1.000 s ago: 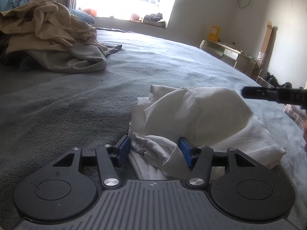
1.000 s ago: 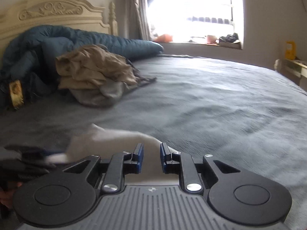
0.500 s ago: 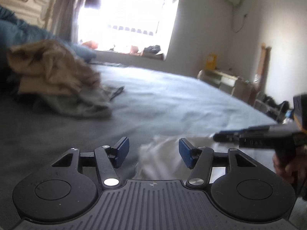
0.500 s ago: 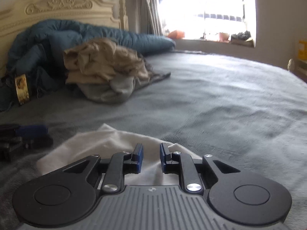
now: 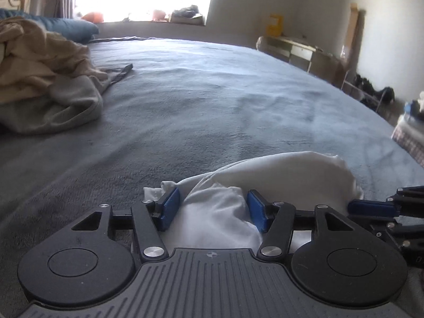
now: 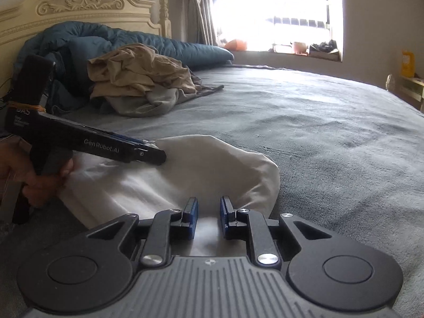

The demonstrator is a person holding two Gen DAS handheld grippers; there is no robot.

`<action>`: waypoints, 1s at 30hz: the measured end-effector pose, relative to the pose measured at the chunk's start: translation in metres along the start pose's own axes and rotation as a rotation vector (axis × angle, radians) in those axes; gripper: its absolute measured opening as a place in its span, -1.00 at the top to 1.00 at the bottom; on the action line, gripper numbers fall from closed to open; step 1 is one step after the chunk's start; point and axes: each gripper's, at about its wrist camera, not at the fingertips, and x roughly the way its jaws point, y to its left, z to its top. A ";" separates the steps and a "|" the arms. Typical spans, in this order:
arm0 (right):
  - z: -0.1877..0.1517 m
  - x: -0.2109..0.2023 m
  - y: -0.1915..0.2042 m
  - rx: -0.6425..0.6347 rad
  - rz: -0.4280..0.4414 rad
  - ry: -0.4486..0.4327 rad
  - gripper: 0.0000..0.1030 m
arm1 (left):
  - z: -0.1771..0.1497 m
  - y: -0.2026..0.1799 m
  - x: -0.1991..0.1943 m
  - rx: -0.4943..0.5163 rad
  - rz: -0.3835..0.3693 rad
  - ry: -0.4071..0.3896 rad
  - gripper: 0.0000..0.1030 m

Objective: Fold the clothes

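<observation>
My wide-open left gripper (image 5: 213,209) straddles a soft, limp, light white cotton garment (image 5: 288,177); my right gripper (image 6: 208,216), narrowly parted, is best pinching its folded edge.

1. A bright window (image 6: 281,13) floods the room with daylight; curtains (image 6: 201,8) hang beside it.
2. A carved cream headboard (image 6: 79,8) backs the grey-covered bed (image 5: 212,100).
3. A low cabinet (image 5: 296,50) stands against the pale wall (image 5: 384,26).

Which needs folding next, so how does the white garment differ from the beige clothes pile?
The white garment is pale, single and near, between both hand-held grippers; the beige clothes pile is tan, crumpled, heaped with grey pieces, far by the headboard. Both lie on the grey bed.
</observation>
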 end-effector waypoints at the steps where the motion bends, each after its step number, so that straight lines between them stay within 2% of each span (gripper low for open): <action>1: 0.006 0.000 -0.002 0.001 0.004 -0.011 0.65 | -0.001 0.000 -0.001 0.003 0.002 -0.004 -0.12; 5: 0.031 -0.001 -0.009 0.005 0.021 -0.055 0.64 | -0.005 0.000 -0.003 0.011 0.004 -0.020 -0.12; 8: 0.039 0.028 -0.031 0.091 0.040 -0.024 0.65 | -0.006 0.000 -0.004 0.008 0.002 -0.032 -0.12; 10: 0.031 0.051 -0.049 0.159 0.004 0.013 0.66 | -0.007 0.002 -0.005 0.006 -0.009 -0.037 -0.12; 11: 0.027 0.056 -0.057 0.212 0.024 0.010 0.66 | -0.007 0.003 -0.005 0.001 -0.015 -0.038 -0.12; 13: 0.026 0.051 -0.069 0.296 0.046 -0.011 0.66 | -0.005 0.006 -0.006 -0.012 -0.028 -0.039 -0.13; 17: 0.033 0.017 -0.069 0.319 -0.017 -0.068 0.57 | 0.001 0.006 -0.022 -0.009 -0.008 -0.062 -0.15; 19: 0.036 -0.002 -0.068 0.327 0.018 -0.072 0.57 | 0.000 0.001 -0.038 0.020 0.012 -0.100 -0.16; 23: 0.034 -0.042 -0.041 0.230 0.070 -0.041 0.57 | -0.009 -0.014 -0.072 0.130 0.024 -0.175 -0.21; 25: 0.023 -0.053 -0.020 0.147 0.079 -0.003 0.57 | -0.019 -0.020 -0.074 0.182 0.051 -0.149 -0.22; 26: 0.015 -0.055 -0.011 0.102 0.073 0.021 0.57 | -0.025 -0.020 -0.069 0.189 0.067 -0.112 -0.22; 28: -0.002 -0.048 0.004 0.045 0.051 0.085 0.57 | -0.035 -0.013 -0.055 0.147 0.077 -0.032 -0.23; 30: -0.017 -0.036 0.014 -0.002 0.015 0.122 0.58 | -0.038 -0.004 -0.053 0.074 0.058 -0.036 -0.24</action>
